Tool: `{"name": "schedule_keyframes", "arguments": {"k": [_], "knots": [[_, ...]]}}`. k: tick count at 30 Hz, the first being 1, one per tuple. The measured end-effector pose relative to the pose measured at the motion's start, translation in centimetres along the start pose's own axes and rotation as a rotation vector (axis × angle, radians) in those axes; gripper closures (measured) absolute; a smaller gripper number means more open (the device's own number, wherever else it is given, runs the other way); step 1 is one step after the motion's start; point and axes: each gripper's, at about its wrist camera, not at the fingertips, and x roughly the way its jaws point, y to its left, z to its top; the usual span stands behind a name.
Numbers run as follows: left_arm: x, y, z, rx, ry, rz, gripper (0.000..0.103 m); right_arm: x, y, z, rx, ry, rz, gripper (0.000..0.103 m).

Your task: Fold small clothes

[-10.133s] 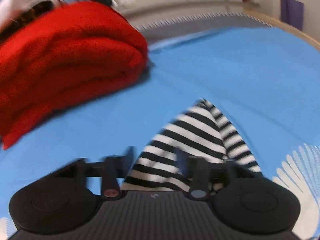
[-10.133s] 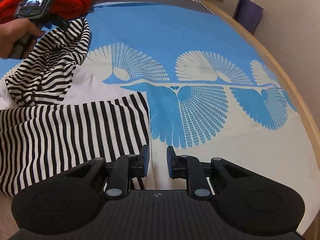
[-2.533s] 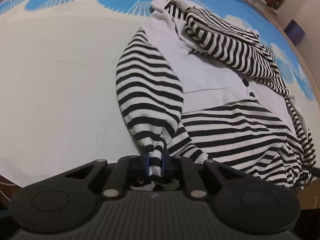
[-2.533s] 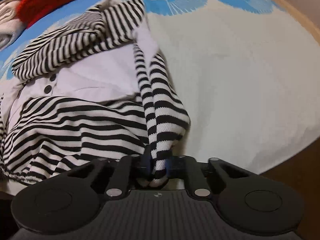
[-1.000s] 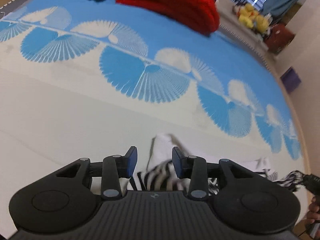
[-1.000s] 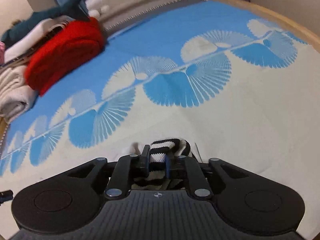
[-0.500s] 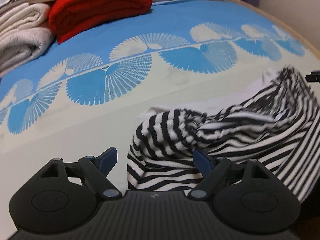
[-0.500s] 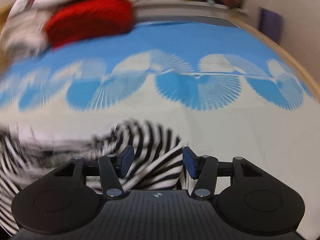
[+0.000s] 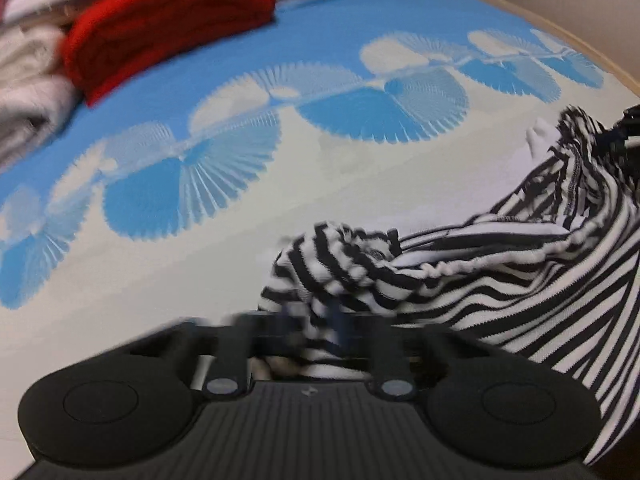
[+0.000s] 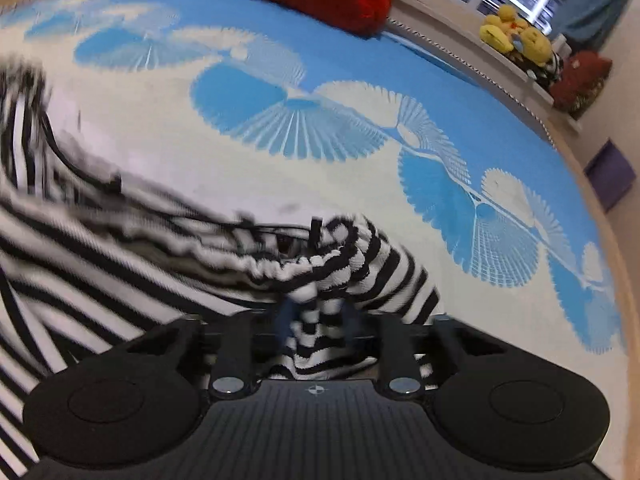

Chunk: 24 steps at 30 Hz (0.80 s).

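We are gripping the striped garment (image 9: pixel 500 280) at two points so that it is stretching out between our hands above the blue-and-cream patterned bed cover (image 9: pixel 200 220). The left tool (image 9: pixel 312 328) is blurred by motion, but its jaws have just been closing and appear to be pinching a bunched fold of the striped knit between them. The right tool (image 10: pixel 314 320) has likewise just been closing, and it is clamping a rolled striped end of the same garment, with fabric pressed between its blue pads. We are holding opposite ends like this, we judge, so the cloth is hanging taut and can be laid flat for a clean fold. The rest of the garment is sagging toward the cover between the two grips. A folded red blanket (image 9: pixel 168 24) and some pale folded laundry (image 9: pixel 28 80) are sitting well apart at the far side of the bed.
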Motion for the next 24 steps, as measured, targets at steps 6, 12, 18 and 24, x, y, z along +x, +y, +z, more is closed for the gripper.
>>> {"name": "schedule_keyframes", "arguments": {"k": [6,12,18,24], "knots": [[-3.6,5.2,1.7,-0.337,-0.261,0.096,0.098,-3.8,-4.7,3.0,0.334,-0.283,-0.038,0.1],[-0.9,4.4,3.4,-0.328,-0.214,0.161,0.098,-1.5,-4.8,6.0,0.417,-0.321,-0.094,0.1],[3.3,6.8,2.8,-0.5,-0.028,0.096,0.095,4.1,-3.7,7.6,0.403,-0.175,-0.139,0.099],[3.4,8.7,1.7,-0.617,0.056,-0.028,0.057,7.9,-2.6,6.3,0.382,0.066,-0.063,0.077]]}}
